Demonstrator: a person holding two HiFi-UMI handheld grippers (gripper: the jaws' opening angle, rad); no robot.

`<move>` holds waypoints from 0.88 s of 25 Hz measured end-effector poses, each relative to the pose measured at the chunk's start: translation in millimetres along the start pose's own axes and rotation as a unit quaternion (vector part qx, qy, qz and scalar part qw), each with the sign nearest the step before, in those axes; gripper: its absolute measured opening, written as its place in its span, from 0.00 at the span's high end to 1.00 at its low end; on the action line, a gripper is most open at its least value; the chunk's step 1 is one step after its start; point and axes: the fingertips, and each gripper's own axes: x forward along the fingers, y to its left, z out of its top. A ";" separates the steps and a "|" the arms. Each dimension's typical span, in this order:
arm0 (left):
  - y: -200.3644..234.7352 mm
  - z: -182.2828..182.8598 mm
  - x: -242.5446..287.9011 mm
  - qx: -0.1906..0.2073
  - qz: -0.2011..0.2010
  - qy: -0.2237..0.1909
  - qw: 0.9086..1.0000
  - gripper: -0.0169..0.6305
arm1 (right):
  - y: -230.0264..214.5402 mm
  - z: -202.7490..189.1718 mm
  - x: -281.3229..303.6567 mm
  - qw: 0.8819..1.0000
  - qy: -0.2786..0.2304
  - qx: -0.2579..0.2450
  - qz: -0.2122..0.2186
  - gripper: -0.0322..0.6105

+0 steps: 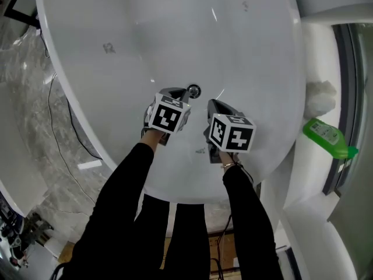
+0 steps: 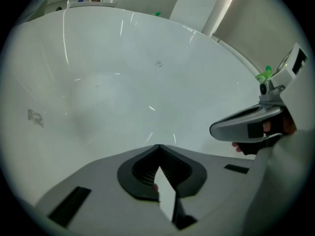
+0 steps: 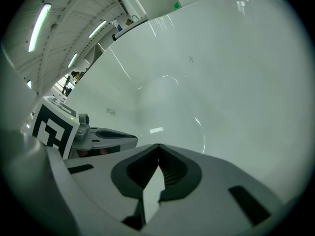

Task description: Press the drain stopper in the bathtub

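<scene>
The white bathtub [image 1: 145, 34] fills the head view. Its round chrome drain stopper [image 1: 193, 90] sits on the tub floor near the middle. My left gripper [image 1: 183, 94] hovers with its shut tips just left of the stopper, very close to it; touching or not, I cannot tell. My right gripper [image 1: 211, 103] is shut too, a little to the right of the stopper and nearer to me. In the left gripper view the jaws of the left gripper [image 2: 157, 147] meet over bare tub, with nothing between them. The right gripper [image 3: 158, 146] looks the same in its own view. Neither gripper view shows the stopper.
A green bottle [image 1: 326, 137] lies on the ledge right of the tub, with a white lump [image 1: 320, 94] behind it. A thin cable [image 1: 61, 139] trails over the marble floor [image 1: 23, 92] at left. The person's dark-sleeved arms and legs are at the bottom.
</scene>
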 end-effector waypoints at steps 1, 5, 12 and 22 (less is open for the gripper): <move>-2.2 3.4 -5.2 -0.002 -0.001 -0.004 1.000 0.96 | 1.8 1.3 -4.5 1.000 -0.002 -0.002 0.001 0.95; -12.3 17.6 -26.0 0.001 -0.005 -0.021 1.000 0.96 | 8.1 8.9 -21.5 1.000 -0.014 0.001 0.001 0.95; -31.8 34.4 -63.8 0.013 -0.013 -0.053 0.998 0.96 | 26.3 24.2 -49.2 0.998 -0.048 0.020 0.021 0.95; -41.7 40.4 -104.5 0.025 -0.012 -0.077 0.997 0.96 | 45.6 18.2 -75.3 0.998 -0.054 0.005 0.027 0.95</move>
